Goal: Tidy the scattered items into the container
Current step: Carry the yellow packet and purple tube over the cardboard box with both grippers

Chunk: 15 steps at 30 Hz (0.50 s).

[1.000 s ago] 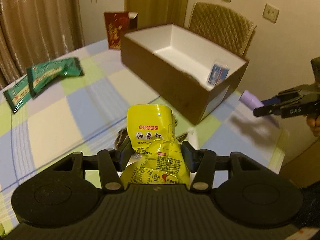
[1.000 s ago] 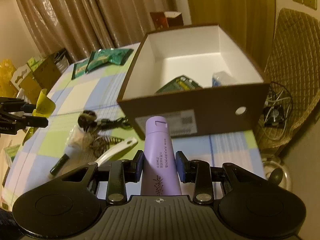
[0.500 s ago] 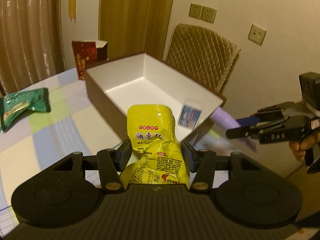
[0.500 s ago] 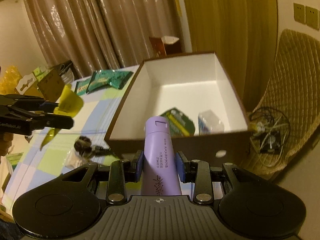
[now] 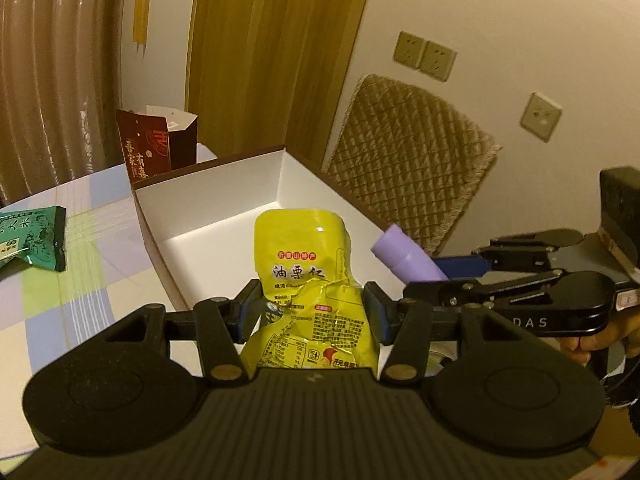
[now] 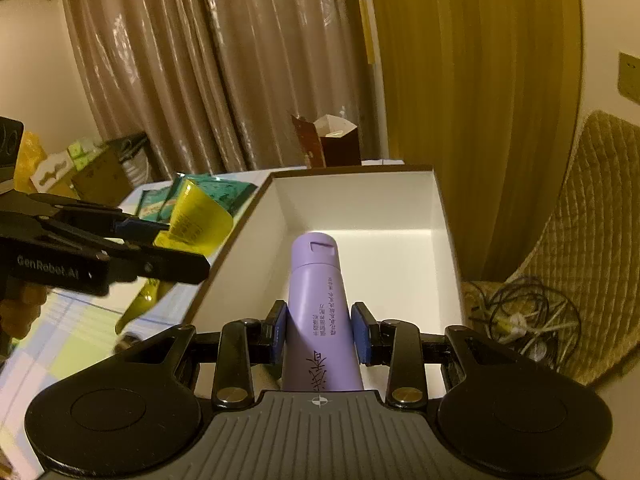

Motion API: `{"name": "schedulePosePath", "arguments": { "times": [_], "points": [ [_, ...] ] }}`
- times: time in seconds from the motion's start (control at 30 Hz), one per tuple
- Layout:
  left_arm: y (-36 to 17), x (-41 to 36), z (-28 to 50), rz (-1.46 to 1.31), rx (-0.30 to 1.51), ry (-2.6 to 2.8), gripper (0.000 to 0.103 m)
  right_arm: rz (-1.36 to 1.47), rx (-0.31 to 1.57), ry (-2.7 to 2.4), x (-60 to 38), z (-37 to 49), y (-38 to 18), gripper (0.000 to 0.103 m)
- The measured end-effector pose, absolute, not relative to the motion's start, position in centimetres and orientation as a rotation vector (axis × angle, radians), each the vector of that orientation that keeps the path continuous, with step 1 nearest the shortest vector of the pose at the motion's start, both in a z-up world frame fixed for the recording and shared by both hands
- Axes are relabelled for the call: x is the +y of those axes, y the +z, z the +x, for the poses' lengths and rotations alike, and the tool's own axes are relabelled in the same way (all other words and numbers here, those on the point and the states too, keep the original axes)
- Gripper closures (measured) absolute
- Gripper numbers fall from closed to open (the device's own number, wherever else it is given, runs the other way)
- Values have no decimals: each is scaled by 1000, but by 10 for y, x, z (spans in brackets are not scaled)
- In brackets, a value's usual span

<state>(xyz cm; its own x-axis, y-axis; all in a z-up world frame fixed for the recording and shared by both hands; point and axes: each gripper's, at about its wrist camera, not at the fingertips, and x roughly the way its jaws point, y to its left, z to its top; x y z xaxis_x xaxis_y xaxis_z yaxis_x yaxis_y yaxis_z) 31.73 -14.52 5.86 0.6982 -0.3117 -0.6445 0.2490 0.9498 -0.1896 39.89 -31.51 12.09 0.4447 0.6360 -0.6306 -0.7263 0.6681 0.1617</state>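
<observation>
Over the open box (image 5: 208, 196) both grippers hang side by side, each with something clamped between its blue pads. The left gripper (image 5: 312, 312) is closed on a crumpled yellow snack pouch (image 5: 308, 280) — the pouch stands up from the jaws, its top leaning toward the box's white inside. From the right wrist view the same pouch (image 6: 196, 220) shows at the left, just outside the box's left wall, held out by the left gripper (image 6: 160, 232).

The right gripper (image 6: 319, 332) is closed on a lilac tube (image 6: 318, 300), cap end pointing away over the box's floor; the pads press on the tube's body on both sides. In the left wrist view that tube (image 5: 404, 258) pokes in from the right, above the box's right rim, with the right gripper (image 5: 452, 276) behind it and a hand (image 5: 588, 342) on its grip at the right edge.

The box (image 6: 436, 216) is brown outside and white within, sitting on a worktop (image 5: 80, 280) covered in a pastel checked cloth. Left of the box on the cloth lie green packets (image 5: 32, 240). Beyond the box's far corner stands a dark red carton (image 5: 152, 152) with its flaps open. A quilted chair back (image 5: 408, 156) rises at the right — tangled cables (image 6: 528, 320) lie below it.
</observation>
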Motion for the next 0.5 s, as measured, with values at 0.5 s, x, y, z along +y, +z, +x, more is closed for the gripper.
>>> {"name": "schedulePosePath", "arguments": {
  "times": [0.5],
  "points": [
    [7,-143,442,-81,925,-179,53,-353,811,827,-249,491,73,71]
  ]
}}
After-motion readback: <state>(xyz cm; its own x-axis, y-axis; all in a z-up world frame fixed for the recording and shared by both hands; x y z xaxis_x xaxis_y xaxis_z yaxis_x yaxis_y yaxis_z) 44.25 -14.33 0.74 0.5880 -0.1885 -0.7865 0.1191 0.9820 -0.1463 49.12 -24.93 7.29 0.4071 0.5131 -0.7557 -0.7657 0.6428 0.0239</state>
